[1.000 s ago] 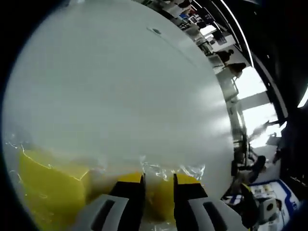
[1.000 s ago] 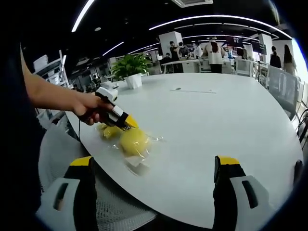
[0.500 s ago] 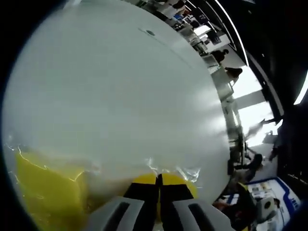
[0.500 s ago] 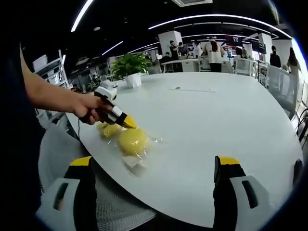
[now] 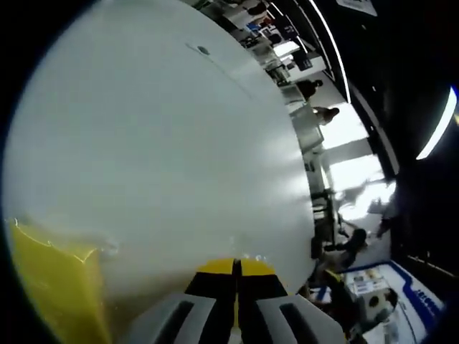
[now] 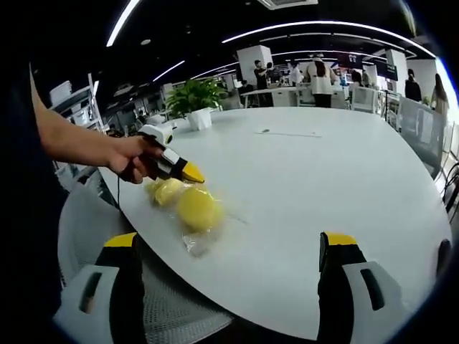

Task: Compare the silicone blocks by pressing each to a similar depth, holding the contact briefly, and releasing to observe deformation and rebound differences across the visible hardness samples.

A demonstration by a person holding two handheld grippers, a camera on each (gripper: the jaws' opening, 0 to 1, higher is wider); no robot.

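We see two yellow silicone blocks (image 6: 188,203) in clear wrap on the white table's (image 6: 323,186) near left edge. Our left gripper (image 6: 191,173), jaws together, hovers just above them. Our right gripper (image 6: 233,265) is wide apart, nearer.

No legible text, label or number anywhere.

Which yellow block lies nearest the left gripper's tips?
The smaller block, right below the left gripper; the bigger round block lies farther toward the table edge.
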